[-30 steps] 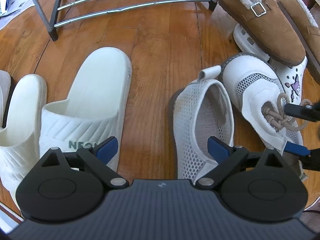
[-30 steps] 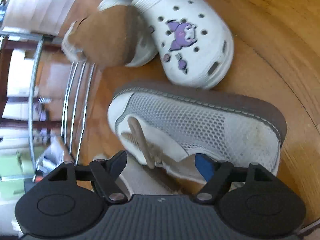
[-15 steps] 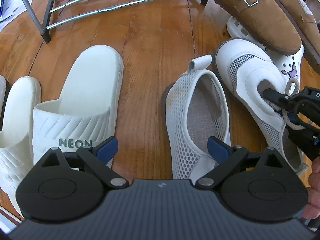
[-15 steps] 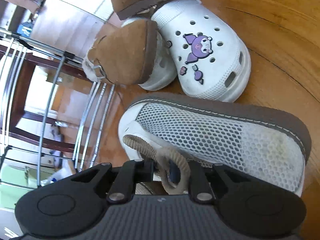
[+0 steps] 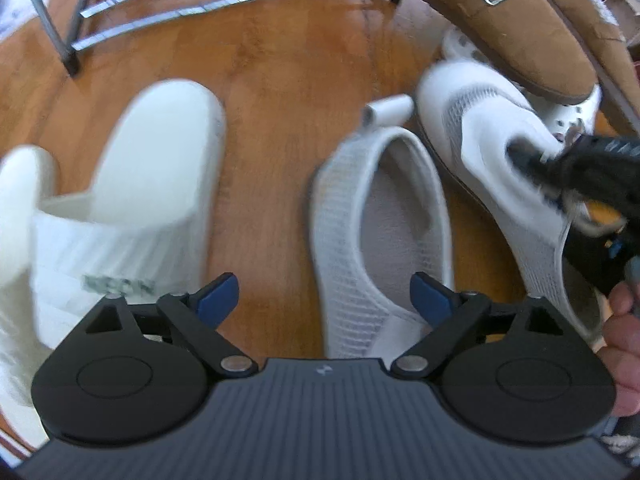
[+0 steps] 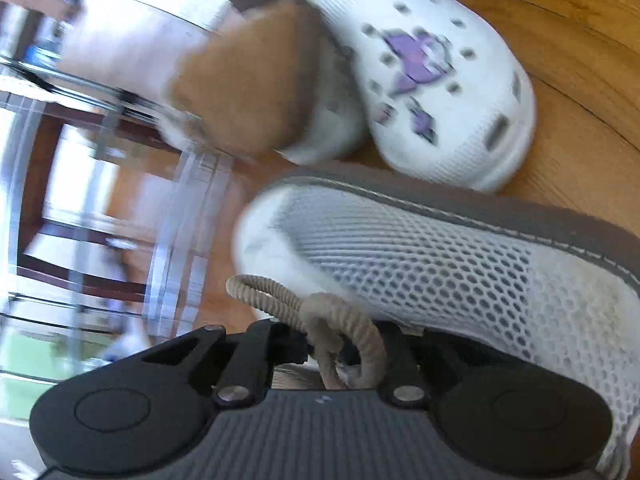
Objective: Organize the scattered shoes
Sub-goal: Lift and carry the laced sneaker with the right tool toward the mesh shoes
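**Sneaker gripped at the laces**

Mesh sneaker (image 6: 460, 276) lies on wood floor (image 5: 280, 80), right gripper (image 6: 340, 348) jaws closed on its beige laces (image 6: 320, 320). Its mate (image 5: 380, 220) lies alongside. Left gripper (image 5: 324, 292) jaws wide, holding nothing, above mate and white slide (image 5: 132, 184). Brown slippers (image 5: 500, 20) overlap clog (image 6: 440, 80).

I see a white mesh sneaker (image 6: 460, 276) with gray sole and beige laces, tipped on its side; its mate (image 5: 380, 220) lies at its nine o'clock, opening upward.
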